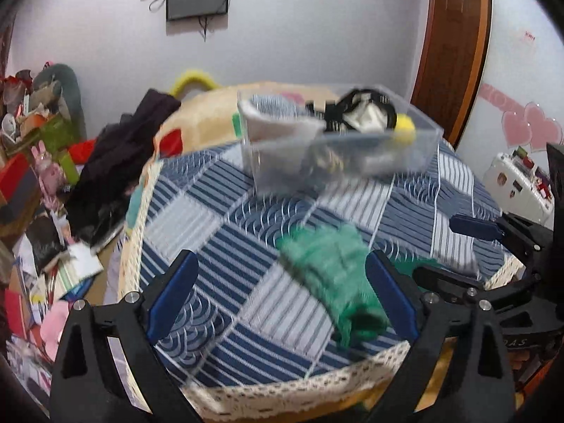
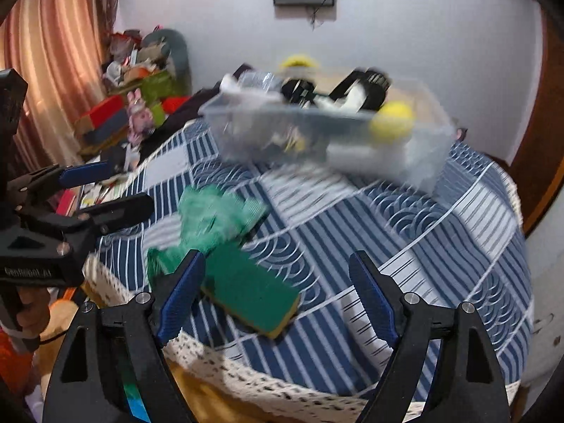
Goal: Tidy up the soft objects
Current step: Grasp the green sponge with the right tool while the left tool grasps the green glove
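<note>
A green knitted glove (image 1: 331, 275) lies on the blue striped tablecloth (image 1: 218, 232), between my left gripper's fingers and a little ahead. In the right wrist view the glove (image 2: 215, 218) lies next to a green sponge (image 2: 250, 289). A clear plastic box (image 1: 335, 134) at the far side holds a grey cloth, a black-and-white item and a yellow ball (image 1: 405, 127); it also shows in the right wrist view (image 2: 317, 130). My left gripper (image 1: 282, 296) is open and empty. My right gripper (image 2: 275, 299) is open and empty, with the sponge just ahead of its left finger.
The round table has a lace-edged cloth rim (image 1: 282, 391). Dark clothes (image 1: 116, 162) lie at the table's left. Cluttered boxes and toys (image 2: 134, 105) stand by the curtain. A white case (image 1: 518, 183) stands to the right.
</note>
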`<state>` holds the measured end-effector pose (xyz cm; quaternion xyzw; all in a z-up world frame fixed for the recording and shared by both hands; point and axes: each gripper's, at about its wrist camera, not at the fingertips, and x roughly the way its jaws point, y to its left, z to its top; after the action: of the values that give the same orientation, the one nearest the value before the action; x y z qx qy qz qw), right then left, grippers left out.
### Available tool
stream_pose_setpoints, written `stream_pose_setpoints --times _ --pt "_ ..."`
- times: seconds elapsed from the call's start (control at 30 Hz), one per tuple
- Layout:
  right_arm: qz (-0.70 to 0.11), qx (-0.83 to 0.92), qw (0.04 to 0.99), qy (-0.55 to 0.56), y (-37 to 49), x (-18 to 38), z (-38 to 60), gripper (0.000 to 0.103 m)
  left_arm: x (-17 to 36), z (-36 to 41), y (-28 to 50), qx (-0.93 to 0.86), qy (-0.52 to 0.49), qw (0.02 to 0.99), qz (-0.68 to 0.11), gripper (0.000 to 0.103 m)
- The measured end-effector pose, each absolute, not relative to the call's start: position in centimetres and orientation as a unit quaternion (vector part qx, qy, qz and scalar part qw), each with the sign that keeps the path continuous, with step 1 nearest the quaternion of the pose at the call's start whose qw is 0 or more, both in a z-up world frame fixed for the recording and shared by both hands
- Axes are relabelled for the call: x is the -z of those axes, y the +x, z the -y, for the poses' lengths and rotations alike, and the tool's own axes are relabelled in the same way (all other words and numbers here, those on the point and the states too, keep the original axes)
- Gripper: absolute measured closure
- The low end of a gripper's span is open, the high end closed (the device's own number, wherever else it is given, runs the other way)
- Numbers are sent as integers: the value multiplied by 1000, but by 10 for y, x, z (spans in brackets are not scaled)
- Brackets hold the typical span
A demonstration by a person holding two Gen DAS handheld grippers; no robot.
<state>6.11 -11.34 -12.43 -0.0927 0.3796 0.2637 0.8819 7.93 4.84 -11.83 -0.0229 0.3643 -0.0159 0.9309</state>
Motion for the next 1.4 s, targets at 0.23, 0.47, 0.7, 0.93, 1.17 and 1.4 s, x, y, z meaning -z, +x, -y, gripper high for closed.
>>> stream_pose_setpoints --times 0.23,0.47,0.7,0.93,1.17,1.4 --pt "-402 -288 865 -88 58 147 109 29 132 -36 75 35 -26 924 -379 6" --pt "-393 -313 861 -86 48 144 115 54 139 -24 87 50 -33 919 -390 6" --pt "-372 -270 883 -93 47 138 132 58 146 -27 96 55 -52 913 -400 6" --pt "-360 -225 904 -59 58 123 168 58 155 -23 107 73 -63 905 -414 28" --pt "-357 -209 910 -39 63 117 182 58 160 -18 111 77 -59 900 -425 77" --pt "-340 -205 916 -47 66 104 179 58 142 -24 103 62 -51 917 -391 84"
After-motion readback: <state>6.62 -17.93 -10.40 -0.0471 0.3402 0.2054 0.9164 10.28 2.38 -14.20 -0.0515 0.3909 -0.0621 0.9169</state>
